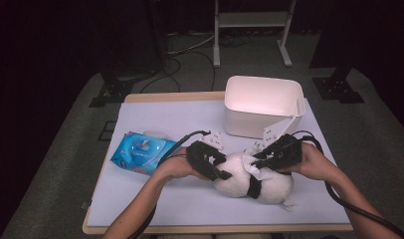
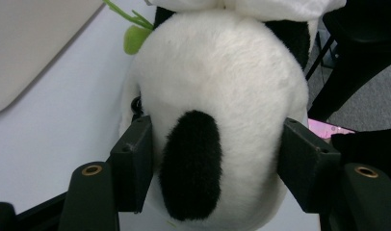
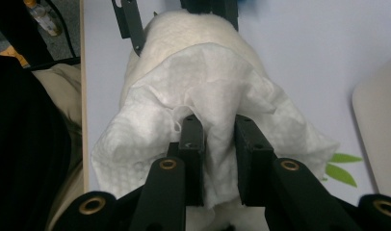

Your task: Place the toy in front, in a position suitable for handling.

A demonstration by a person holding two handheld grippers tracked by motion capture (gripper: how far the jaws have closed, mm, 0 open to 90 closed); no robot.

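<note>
Panda toy [image 1: 252, 180] lay near the table's [image 1: 155, 199] front edge, just in front of the white bin [image 1: 262, 102]. Your left gripper [image 2: 210, 168] straddled its head, jaws part open, pads against the fur. Your right gripper [image 3: 214, 144] pinched a wet wipe [image 3: 208, 86] draped over its back. Wipe pack [image 1: 143, 151] sat to the left. Wiping looked under way; binning the wipe remained.

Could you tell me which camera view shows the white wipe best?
The right gripper view: the wipe drapes over the panda, pinched between the jaws. High view shows a small patch; left gripper view, just its edge.
</note>
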